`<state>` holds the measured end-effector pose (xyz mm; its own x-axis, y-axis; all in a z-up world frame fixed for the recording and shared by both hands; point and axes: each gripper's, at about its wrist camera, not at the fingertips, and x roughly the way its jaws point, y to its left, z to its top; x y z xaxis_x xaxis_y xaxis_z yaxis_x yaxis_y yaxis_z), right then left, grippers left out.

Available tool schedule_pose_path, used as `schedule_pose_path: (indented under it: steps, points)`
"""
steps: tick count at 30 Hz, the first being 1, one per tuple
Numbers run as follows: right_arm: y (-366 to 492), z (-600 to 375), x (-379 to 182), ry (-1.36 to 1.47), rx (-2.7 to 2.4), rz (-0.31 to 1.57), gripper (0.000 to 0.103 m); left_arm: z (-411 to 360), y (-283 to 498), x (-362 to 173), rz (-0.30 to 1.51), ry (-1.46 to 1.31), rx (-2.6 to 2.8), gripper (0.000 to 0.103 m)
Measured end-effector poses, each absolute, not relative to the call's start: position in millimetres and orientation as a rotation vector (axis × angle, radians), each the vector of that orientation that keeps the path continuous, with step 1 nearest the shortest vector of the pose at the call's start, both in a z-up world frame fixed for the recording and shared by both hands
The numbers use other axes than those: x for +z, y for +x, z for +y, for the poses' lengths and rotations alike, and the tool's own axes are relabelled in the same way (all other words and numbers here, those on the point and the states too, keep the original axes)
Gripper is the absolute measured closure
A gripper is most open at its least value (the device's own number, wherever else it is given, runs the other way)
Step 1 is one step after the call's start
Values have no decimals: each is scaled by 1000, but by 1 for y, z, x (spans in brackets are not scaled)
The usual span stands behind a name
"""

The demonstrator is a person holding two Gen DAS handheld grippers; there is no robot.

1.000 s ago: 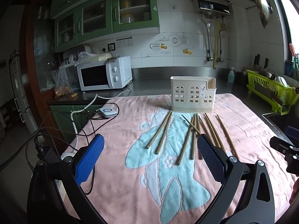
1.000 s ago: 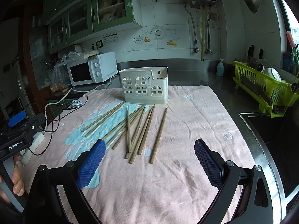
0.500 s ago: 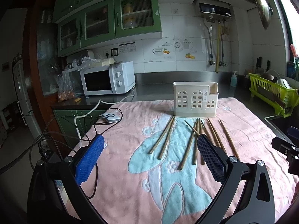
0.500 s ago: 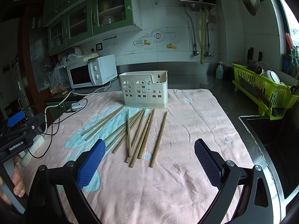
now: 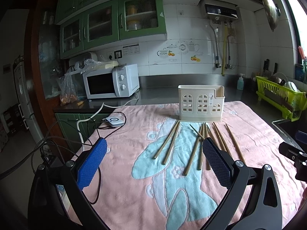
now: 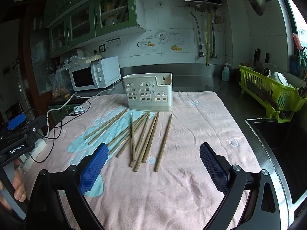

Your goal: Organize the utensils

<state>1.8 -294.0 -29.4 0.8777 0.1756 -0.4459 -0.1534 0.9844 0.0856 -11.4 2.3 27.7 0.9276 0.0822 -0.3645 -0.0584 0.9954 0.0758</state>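
Wooden chopsticks (image 6: 142, 136) lie loose on the towel (image 6: 191, 130) before the holder (image 6: 148, 94); both grippers, left (image 5: 153, 163) and right (image 6: 153, 166), gape empty.

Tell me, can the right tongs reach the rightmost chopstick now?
Probably yes: the right tongs are open, the rightmost chopstick lies apart from the others, and nothing lies between.

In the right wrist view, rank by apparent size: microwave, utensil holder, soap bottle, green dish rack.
1. green dish rack, nearer the camera
2. microwave and utensil holder, too alike to rank
3. soap bottle
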Motion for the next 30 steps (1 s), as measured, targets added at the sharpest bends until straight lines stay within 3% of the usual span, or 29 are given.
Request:
schedule_pose_path:
  steps: [30]
  points:
    - [4, -292, -25, 44, 174, 463, 10, 2, -11, 33, 366, 68, 68, 4]
